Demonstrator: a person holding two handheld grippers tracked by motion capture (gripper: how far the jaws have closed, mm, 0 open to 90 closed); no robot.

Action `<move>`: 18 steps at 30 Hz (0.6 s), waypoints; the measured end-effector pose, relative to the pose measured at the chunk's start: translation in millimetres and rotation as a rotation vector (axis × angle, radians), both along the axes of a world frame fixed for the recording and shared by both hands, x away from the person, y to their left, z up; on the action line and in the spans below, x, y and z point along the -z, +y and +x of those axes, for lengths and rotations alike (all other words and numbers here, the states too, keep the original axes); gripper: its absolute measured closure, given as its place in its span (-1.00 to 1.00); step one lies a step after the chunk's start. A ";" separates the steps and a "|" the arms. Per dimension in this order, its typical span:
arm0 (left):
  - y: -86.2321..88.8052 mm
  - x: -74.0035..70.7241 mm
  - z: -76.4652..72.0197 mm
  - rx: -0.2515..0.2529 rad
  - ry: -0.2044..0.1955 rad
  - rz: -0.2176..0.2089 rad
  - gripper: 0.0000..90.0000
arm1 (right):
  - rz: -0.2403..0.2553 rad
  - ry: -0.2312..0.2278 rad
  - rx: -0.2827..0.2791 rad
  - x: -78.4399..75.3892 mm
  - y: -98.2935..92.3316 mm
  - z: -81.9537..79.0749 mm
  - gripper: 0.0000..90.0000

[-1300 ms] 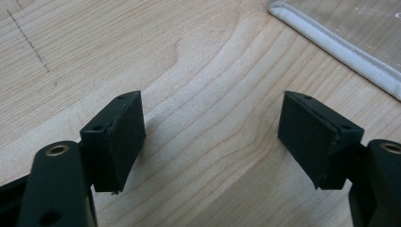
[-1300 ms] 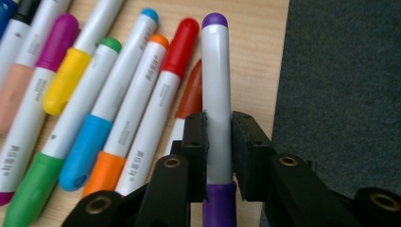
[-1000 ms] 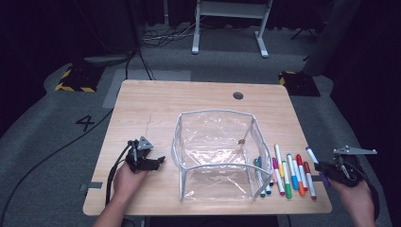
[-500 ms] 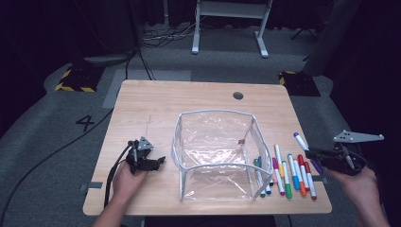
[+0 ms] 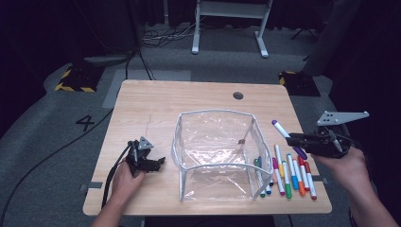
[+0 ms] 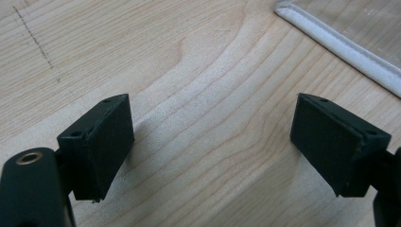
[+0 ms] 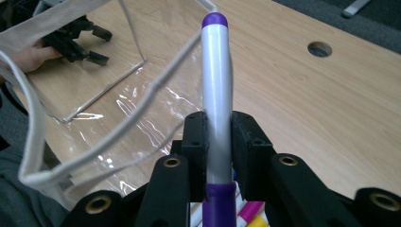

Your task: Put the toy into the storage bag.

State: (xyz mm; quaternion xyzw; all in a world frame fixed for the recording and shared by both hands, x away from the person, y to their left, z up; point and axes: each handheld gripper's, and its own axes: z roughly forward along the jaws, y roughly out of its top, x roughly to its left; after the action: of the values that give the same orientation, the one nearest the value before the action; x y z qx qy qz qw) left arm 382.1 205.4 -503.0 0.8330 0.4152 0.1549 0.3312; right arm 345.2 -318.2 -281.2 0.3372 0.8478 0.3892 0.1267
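Note:
A clear plastic pouch [image 5: 215, 151] stands open-topped on the middle of the wooden table [image 5: 156, 109]. To its right lies a row of several coloured markers [image 5: 291, 175]. My right gripper [image 5: 295, 139] hovers above that row, shut on a purple-capped white marker [image 5: 286, 135] that points toward the pouch. In the right gripper view the marker [image 7: 216, 94] stands clamped between the jaws of my right gripper [image 7: 218, 142], with the pouch rim [image 7: 118, 118] beyond. My left gripper [image 5: 158, 162] rests on the table left of the pouch. Its jaws have just been opening; in the left gripper view the gripper [image 6: 213, 146] has nothing between them.
A round cable hole [image 5: 238, 95] sits near the table's far edge. The pouch's white rim [image 6: 340, 45] lies close ahead of the left jaws. A white desk frame [image 5: 231, 19] stands on the floor beyond the table. Bare wood stretches across the far left.
My right gripper has lifted the purple marker off the table beside the row and carried it up and a little toward the pouch. The left hand has stayed where it was.

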 end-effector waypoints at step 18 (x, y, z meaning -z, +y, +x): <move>-3.2 1.5 1.9 -0.015 0.038 0.012 -1.00 | -0.103 -0.015 -0.210 -29.9 87.9 25.3 0.69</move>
State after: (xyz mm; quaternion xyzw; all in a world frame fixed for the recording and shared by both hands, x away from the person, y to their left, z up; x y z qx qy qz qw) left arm 384.0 202.2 -504.5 0.8346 0.4268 0.1441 0.3170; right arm 370.5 -230.3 -251.3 0.2366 0.8963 0.3589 0.1087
